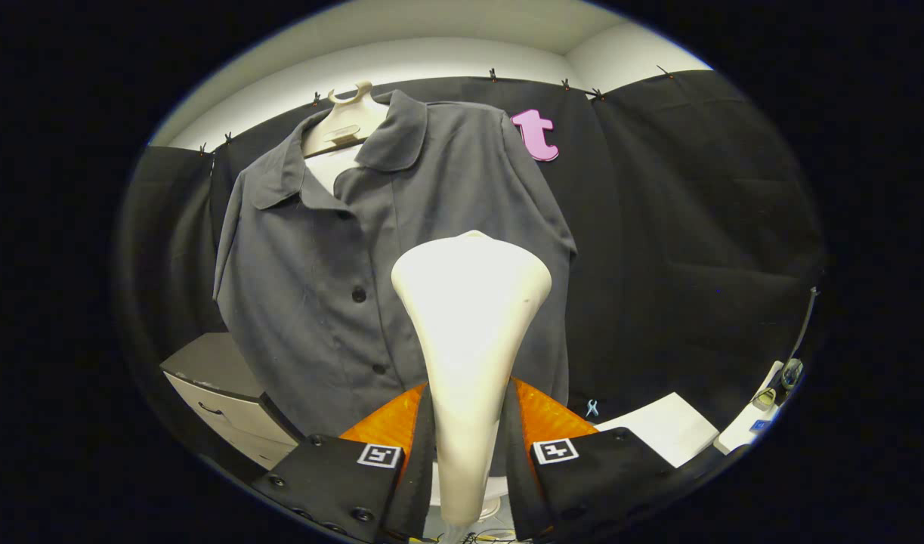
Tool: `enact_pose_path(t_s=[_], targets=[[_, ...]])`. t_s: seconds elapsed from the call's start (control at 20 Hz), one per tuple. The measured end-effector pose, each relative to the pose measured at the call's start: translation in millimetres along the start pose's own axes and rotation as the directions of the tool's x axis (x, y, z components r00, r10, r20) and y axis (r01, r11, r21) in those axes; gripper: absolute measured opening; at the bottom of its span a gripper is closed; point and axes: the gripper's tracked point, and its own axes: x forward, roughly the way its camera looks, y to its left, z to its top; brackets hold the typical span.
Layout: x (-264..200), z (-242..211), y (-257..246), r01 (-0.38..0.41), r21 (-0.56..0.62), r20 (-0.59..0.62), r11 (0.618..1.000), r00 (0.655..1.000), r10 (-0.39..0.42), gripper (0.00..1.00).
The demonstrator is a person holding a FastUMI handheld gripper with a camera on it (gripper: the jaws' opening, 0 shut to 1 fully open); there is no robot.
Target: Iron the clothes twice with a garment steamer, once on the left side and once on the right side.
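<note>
A dark grey short-sleeved shirt (333,257) hangs buttoned on a cream mannequin torso (346,125), just beyond my fingers. A cream garment steamer (469,317) stands upright between my fingers, its wide flat head raised in front of the shirt's lower right half. My gripper (469,446) is shut on the steamer's narrow handle, both fingers pressing its sides. The steamer head hides part of the shirt front behind it, and I cannot tell whether it touches the cloth.
A grey drawer cabinet (220,385) stands low to the left of the shirt. To the right, beside my fingers, lie a white board (662,427) and a white box with a cable (760,412). A small blue clip (591,408) hangs on the black cloth.
</note>
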Motion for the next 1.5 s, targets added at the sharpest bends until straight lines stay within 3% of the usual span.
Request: enact_pose_path(t_s=[0.3, 0.55, 0.95, 1.5], targets=[[25.8, 56.6, -0.2, -0.013, -0.003, 0.077, 1.0, 0.997, 0.013, 0.5], [53.5, 73.2, -4.4, -0.007, 0.006, 0.087, 1.0, 0.996, 0.007, 0.5], [64.1, 46.9, -3.6, -0.016, 0.011, 0.026, 1.0, 1.0, 0.016, 0.49], [63.2, -23.1, -7.3, -0.004, 0.027, -0.091, 1.0, 0.996, 0.007, 0.49]])
